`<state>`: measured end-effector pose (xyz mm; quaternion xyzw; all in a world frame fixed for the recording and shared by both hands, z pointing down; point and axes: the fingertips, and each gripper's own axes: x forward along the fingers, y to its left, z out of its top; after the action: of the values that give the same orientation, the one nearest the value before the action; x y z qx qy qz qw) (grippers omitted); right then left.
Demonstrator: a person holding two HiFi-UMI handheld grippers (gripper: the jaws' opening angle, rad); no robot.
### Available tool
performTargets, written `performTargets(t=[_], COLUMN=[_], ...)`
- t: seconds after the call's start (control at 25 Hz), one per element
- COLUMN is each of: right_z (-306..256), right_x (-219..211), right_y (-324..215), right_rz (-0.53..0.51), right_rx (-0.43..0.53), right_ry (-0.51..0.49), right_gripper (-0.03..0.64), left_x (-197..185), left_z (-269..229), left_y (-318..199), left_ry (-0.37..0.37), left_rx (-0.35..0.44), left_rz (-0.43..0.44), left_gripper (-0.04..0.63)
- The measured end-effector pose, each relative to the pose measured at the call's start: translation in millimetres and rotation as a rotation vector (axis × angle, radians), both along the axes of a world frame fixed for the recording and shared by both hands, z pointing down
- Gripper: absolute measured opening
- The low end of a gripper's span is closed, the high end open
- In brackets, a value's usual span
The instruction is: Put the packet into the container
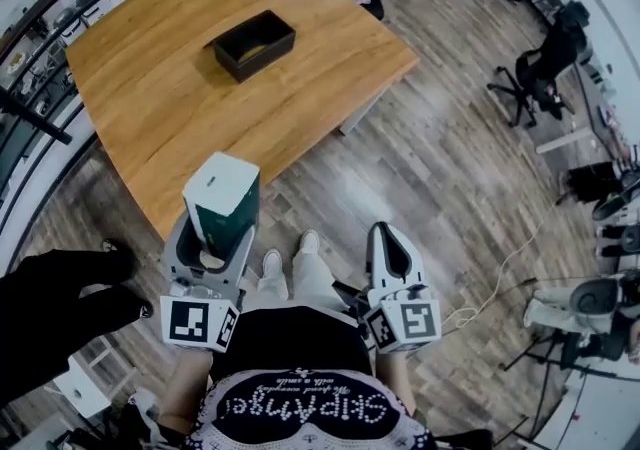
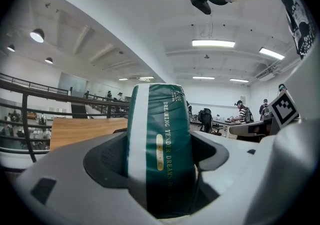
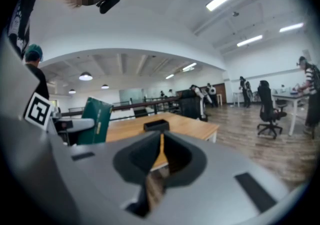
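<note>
A green and white packet (image 1: 221,200) stands upright between the jaws of my left gripper (image 1: 212,238), which is shut on it; in the left gripper view the packet (image 2: 160,149) fills the middle between the jaws. The black open container (image 1: 254,44) sits on the wooden table (image 1: 150,88), well ahead of both grippers, and it shows small in the right gripper view as the container (image 3: 156,125). My right gripper (image 1: 388,250) is shut with nothing in it, held above the floor near my feet. The packet (image 3: 96,120) also shows at the left of the right gripper view.
The table's near edge (image 1: 270,173) lies just beyond the left gripper. Wooden floor (image 1: 450,168) spreads to the right. Office chairs (image 1: 545,63) and people sit at the far right. A railing (image 1: 30,123) runs along the left. A cable (image 1: 490,288) lies on the floor.
</note>
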<state>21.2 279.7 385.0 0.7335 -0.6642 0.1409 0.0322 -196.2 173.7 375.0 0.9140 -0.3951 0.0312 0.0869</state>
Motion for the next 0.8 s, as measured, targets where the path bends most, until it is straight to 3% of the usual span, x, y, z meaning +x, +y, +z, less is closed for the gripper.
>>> performTargets(t=[0.36,0.8], right_z=[15,9], right_x=[28,93], right_y=[-25,-107], right_rz=[-0.039,-0.165], right_rx=[-0.039,-0.021], right_ry=[-0.026,-0.018], right_gripper=[0.041,0.041], left_x=[28,85], left_z=[2,-9], left_y=[-24,-79], left_ry=[0.0,0.035], left_rx=[-0.018,-0.006], left_rz=[-0.03,-0.154], left_gripper=[0.374,0.374])
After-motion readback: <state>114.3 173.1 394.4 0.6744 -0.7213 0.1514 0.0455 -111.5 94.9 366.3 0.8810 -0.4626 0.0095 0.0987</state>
